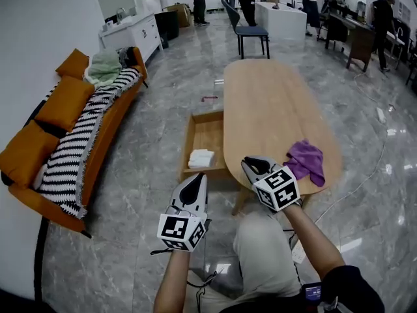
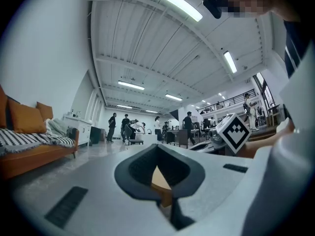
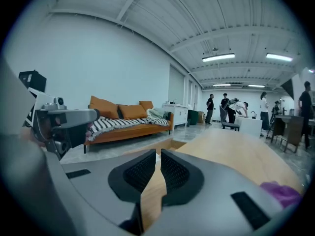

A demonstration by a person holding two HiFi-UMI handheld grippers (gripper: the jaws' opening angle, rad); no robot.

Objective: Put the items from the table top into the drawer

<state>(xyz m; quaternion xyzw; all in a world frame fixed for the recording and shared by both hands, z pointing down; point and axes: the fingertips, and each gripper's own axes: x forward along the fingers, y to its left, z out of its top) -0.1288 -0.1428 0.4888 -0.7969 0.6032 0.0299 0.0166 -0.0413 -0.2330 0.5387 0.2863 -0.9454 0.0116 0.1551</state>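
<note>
Jaws of left gripper [image 1: 194, 180] and right gripper [image 1: 255, 164] sit closed, empty; I risk nudging the purple cloth [image 1: 306, 160] off the desk [image 1: 273, 103] unless I open them first.

Oval wooden table [image 1: 273, 103] — a purple cloth [image 1: 306, 160] lies crumpled near its close end.

A purple cloth [image 1: 306, 160] lies crumpled up on the near right part of the long wooden counter [image 1: 273, 103]. The wooden drawer [image 1: 207, 134] sticks out, open, from the counter's left side. A white folded thing [image 1: 201, 158] lies flat in the near part of the drawer.
</note>
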